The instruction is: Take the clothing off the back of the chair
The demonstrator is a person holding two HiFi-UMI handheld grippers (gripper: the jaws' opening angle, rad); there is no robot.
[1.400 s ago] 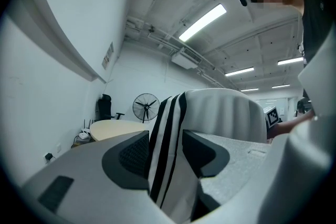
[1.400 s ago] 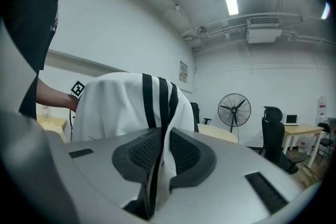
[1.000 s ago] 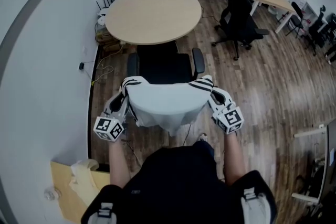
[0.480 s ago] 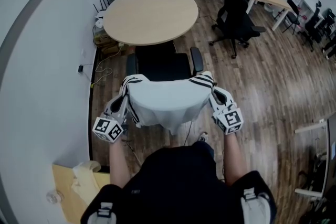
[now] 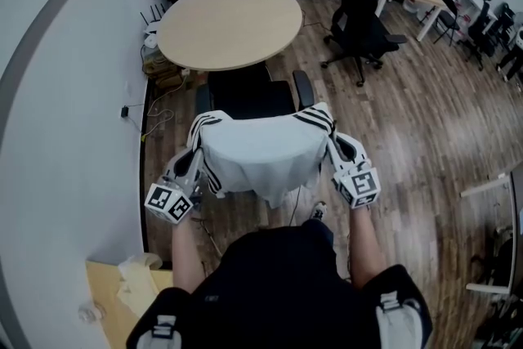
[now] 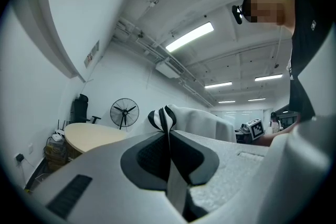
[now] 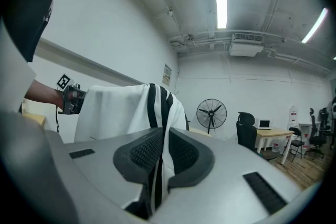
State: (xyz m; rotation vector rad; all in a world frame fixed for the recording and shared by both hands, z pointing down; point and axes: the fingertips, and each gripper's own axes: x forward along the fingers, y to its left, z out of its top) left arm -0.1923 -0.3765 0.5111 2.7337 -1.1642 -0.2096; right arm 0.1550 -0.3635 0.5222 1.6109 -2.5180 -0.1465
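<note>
The garment (image 5: 257,155), white with black stripes at the shoulders, lies draped over the top edge of the chair (image 5: 249,98) back. Most of its cloth hangs down the rear face, on the person's side. The seat and armrests show beyond it, pushed toward the round table (image 5: 229,20).

The left gripper (image 5: 196,151) sits at the left end of that top edge. In its own view its jaws are pressed together on a fold of striped cloth (image 6: 164,119). The right gripper (image 5: 331,136) sits at the right end, and its jaws are likewise clamped on the striped shoulder (image 7: 157,107). Both point roughly level, away from the person and into the chair back.

The relation that matters is this: the garment's long axis runs side to side along the top edge, straight from one gripper to the other. Each gripper holds one end, so neither hand is nearer than the other. The chair back stands between the held cloth and the seat, and the free hem hangs on the near side.

Judging from this, the garment is gripped but looks not yet clear of the back. The next move probably calls for both hands to rise together and draw toward the person, keeping the span level. An uneven lift could snag one shoulder on a corner of the back.
</note>
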